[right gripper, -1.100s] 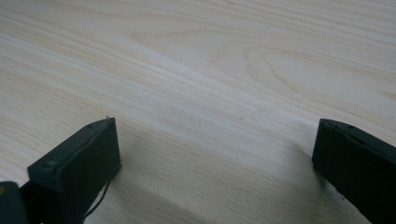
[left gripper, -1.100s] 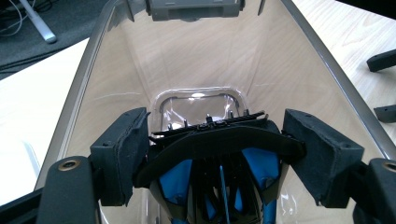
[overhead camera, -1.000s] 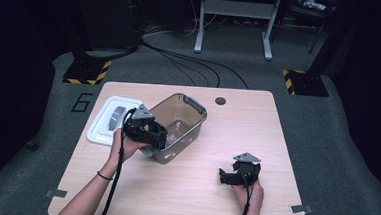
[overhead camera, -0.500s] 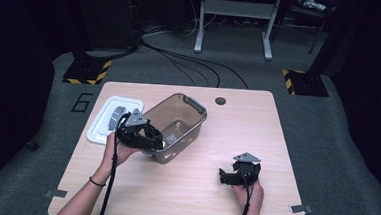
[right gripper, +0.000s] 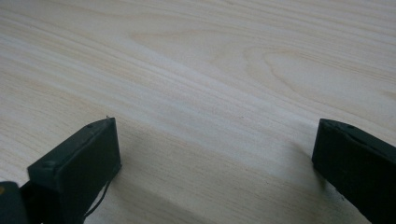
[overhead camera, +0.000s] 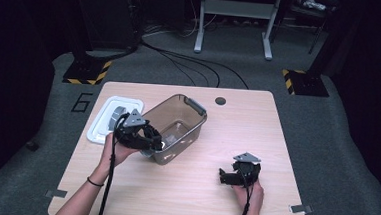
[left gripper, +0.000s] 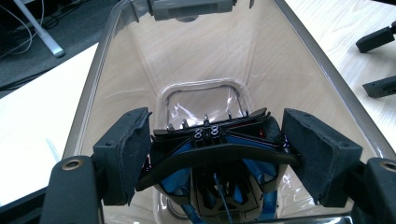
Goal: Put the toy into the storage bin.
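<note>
A clear brownish plastic bin (overhead camera: pixel 198 119) stands slantwise on the wooden table (overhead camera: pixel 197 203). My left gripper (overhead camera: pixel 155 144) reaches into its near left end. In the left gripper view the bin's walls (left gripper: pixel 116 84) run away ahead, and my left gripper (left gripper: pixel 217 156) is shut on a black and blue object (left gripper: pixel 219 140) that spans from one pad to the other, low inside the bin. My right gripper (overhead camera: pixel 223 175) rests on the table at the near right, open, with bare wood between its jaws (right gripper: pixel 215 158).
A white lid (overhead camera: pixel 102 127) with a grey handle lies on the table left of the bin. The bin's grey end handle (left gripper: pixel 191 7) is at the far end. The right gripper's two black jaws (left gripper: pixel 373 63) lie beyond the bin's right wall.
My left gripper has shifted slightly toward the near left at the bin's end, still gripping the object. The right gripper has stayed put.
</note>
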